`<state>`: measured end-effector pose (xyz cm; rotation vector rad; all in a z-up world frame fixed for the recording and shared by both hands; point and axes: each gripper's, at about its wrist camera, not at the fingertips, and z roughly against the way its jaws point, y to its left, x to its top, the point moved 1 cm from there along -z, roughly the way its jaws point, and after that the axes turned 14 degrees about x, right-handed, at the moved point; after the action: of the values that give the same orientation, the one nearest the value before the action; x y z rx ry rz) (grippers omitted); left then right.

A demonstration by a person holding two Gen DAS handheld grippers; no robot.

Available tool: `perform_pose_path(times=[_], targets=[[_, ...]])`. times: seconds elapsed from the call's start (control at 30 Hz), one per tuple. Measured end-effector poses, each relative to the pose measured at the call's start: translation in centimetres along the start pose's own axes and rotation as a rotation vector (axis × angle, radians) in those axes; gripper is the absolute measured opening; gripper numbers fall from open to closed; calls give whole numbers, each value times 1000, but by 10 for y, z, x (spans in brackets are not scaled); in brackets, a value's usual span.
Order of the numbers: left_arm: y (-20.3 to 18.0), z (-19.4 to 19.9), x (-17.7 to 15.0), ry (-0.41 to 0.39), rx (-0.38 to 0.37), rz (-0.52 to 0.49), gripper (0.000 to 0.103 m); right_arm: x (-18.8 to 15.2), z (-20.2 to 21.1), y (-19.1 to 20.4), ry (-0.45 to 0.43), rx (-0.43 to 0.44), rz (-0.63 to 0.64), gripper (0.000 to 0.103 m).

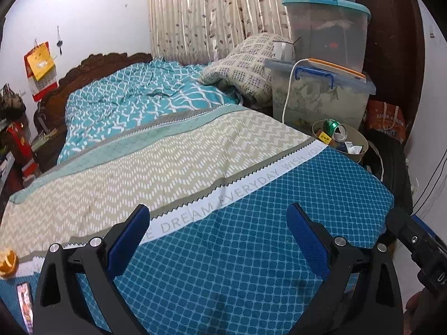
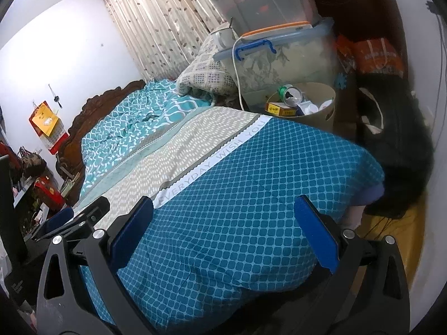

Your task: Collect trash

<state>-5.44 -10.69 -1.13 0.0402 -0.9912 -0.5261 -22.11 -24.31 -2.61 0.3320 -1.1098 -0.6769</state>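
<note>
Two wide-apart tools (image 1: 218, 217) (image 2: 223, 209) above bedspread (image 1: 251, 251).

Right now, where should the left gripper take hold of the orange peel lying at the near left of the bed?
Grip the orange peel across its upturned curled edge, coming from above with the left gripper, which is open. The peel lies low on the blue patterned bedsheet, so a side approach would snag the fabric. Its far part is cut off by the frame.

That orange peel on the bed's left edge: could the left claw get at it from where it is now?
Probably yes. The left claw is open and empty above the bedspread, and the orange peel lies exposed on the cover off to its left, nothing on top. Only a phone lies nearby.
</note>
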Motion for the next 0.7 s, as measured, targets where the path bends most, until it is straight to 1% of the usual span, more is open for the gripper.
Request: perform_pose_path(times=[0.1,0.23,0.3,0.53,0.7], targets=[[-1,0,1,-8,3,-12,94,1,5,7,-29,-2,39,99],[0,-5,1,15,-23,-8,94,2,11,17,-69,-8,90,99],[2,-7,1,24,-29,-7,94,3,11,20,-70,-9,102,99],[6,-8,1,16,-8,-8,94,2,7,21,-52,-8,94,99],[8,-8,1,16,-5,-3,94,2,8,24,-57,-8,101,99]])
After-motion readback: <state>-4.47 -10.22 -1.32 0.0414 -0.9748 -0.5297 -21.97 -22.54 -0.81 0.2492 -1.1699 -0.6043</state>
